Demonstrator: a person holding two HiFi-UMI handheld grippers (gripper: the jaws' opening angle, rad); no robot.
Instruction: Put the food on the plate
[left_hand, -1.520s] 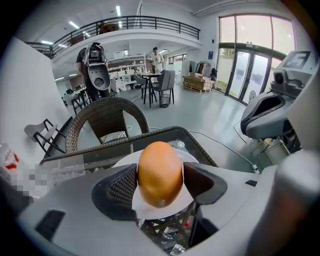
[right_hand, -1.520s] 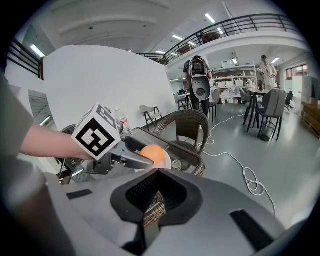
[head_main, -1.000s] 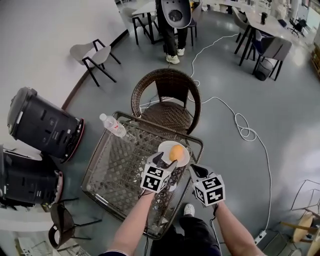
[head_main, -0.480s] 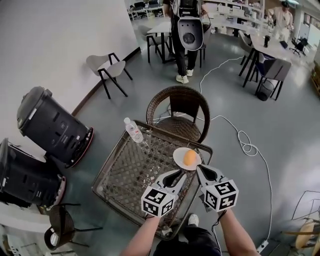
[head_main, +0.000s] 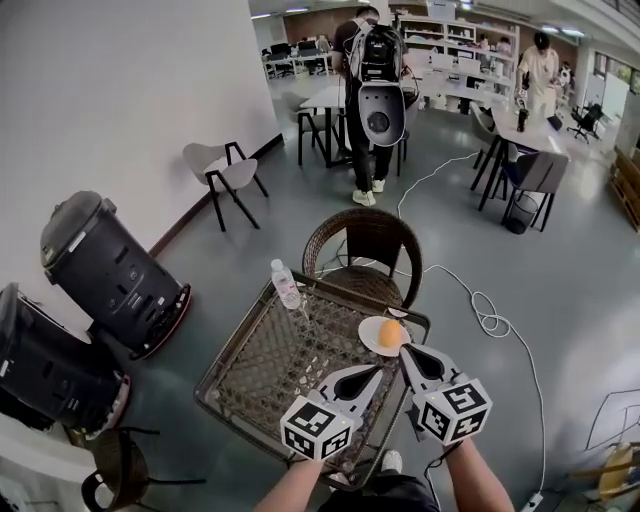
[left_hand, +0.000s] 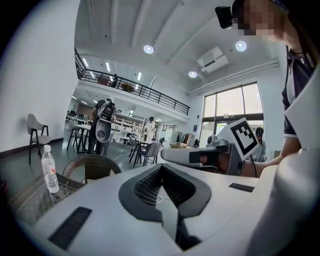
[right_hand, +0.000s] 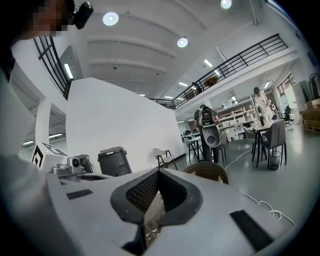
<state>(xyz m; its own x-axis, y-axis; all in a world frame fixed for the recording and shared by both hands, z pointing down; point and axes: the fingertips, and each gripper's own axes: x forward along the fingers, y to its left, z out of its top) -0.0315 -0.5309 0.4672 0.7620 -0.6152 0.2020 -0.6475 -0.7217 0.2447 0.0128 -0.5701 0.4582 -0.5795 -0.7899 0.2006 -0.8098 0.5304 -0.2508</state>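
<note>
An orange, round piece of food (head_main: 389, 332) lies on a small white plate (head_main: 371, 339) at the far right corner of the wicker table (head_main: 270, 365). Both grippers hover above the table's near right part, lifted off and pointing almost level. My left gripper (head_main: 374, 373) (left_hand: 161, 167) has just been closing and is now shut, with nothing between its jaws. My right gripper (head_main: 408, 351) (right_hand: 158, 173) sits just near of the plate, its jaws together and empty. Neither touches the plate or the food.
A clear water bottle (head_main: 287, 284) (left_hand: 49, 170) stands at the table's far left edge. A wicker chair (head_main: 364, 243) (right_hand: 207, 171) is behind the table. Two black bins (head_main: 105, 270) stand left. A person with a backpack (head_main: 375, 60) is farther off, and a white cable (head_main: 488, 310) trails right.
Both grippers rose and drew back from the plate toward me. The left jaws went from open to shut with nothing in them. The food stayed on the plate.
</note>
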